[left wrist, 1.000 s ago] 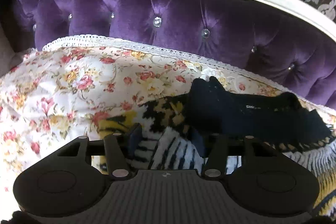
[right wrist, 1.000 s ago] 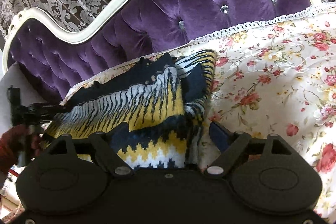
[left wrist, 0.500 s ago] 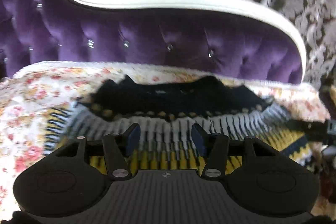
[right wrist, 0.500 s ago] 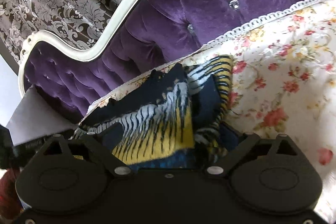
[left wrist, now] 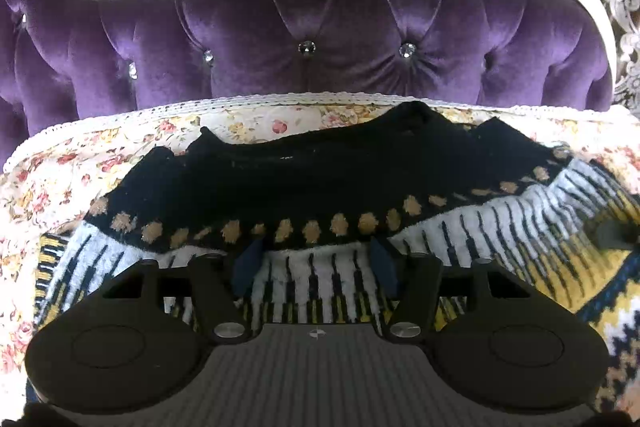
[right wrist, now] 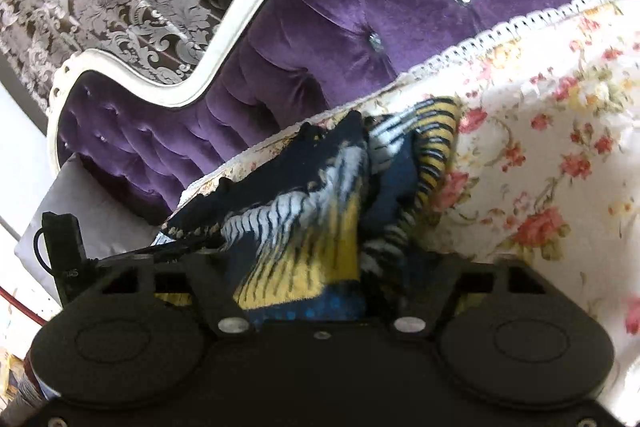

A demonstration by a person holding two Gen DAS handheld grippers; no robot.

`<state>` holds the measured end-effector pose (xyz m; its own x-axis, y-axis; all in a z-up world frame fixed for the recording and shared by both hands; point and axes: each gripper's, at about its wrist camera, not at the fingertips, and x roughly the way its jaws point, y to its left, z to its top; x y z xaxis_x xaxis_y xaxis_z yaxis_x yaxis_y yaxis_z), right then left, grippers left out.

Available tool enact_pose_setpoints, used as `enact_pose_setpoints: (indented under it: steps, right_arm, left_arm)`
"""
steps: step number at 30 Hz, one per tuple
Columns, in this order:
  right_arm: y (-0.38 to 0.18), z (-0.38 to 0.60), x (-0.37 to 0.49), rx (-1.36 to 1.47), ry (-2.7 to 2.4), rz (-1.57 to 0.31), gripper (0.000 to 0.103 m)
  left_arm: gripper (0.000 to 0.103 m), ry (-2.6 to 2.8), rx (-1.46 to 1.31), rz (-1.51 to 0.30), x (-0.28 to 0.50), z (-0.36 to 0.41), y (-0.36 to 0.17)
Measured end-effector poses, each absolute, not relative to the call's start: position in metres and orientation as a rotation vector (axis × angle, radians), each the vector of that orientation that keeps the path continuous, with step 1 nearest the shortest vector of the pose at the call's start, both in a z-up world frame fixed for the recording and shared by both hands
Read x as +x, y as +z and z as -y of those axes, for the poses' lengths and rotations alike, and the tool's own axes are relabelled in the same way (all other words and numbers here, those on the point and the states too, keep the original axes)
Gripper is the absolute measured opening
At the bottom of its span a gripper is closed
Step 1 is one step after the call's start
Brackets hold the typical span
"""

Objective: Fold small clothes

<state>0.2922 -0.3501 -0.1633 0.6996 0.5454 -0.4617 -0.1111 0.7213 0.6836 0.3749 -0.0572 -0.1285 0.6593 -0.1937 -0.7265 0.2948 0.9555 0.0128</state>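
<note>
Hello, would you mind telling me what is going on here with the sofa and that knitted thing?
A person with a handheld gripper in each hand is folding a small patterned knit sweater on a floral cover over a purple tufted sofa. The left gripper has its jaws apart over the striped part. The right gripper is buried in bunched fabric, so its grip cannot be judged.
</note>
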Motion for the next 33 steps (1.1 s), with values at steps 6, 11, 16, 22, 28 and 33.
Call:
enact_pose_setpoints:
  steps: [6, 11, 16, 22, 28, 33]
  right_arm:
    - [-0.164, 0.349, 0.292, 0.678, 0.335, -0.741, 0.039]
    - [-0.156, 0.34, 0.295, 0.643, 0.281, -0.77, 0.038]
    - [-0.144, 0.328, 0.299, 0.58, 0.217, -0.802, 0.037]
    - [-0.102, 0.308, 0.297, 0.529, 0.198, -0.746, 0.031]
    - [-0.05, 0.25, 0.303, 0.498, 0.307, -0.685, 0.031]
    - [-0.039, 0.178, 0.319, 0.461, 0.403, -0.695, 0.031]
  left_arm:
    - [0.058, -0.267, 0.003, -0.774, 0.328, 0.019, -0.101]
    - [0.058, -0.212, 0.035, -0.773, 0.294, -0.011, -0.101]
    - [0.06, -0.241, 0.094, -0.819, 0.301, -0.022, -0.126]
    - [0.06, -0.267, -0.12, -0.794, 0.304, -0.063, -0.102]
    - [0.06, -0.122, -0.322, -0.701, 0.293, -0.126, -0.085]
    - [0.06, -0.052, -0.363, -0.686, 0.293, -0.153, -0.082]
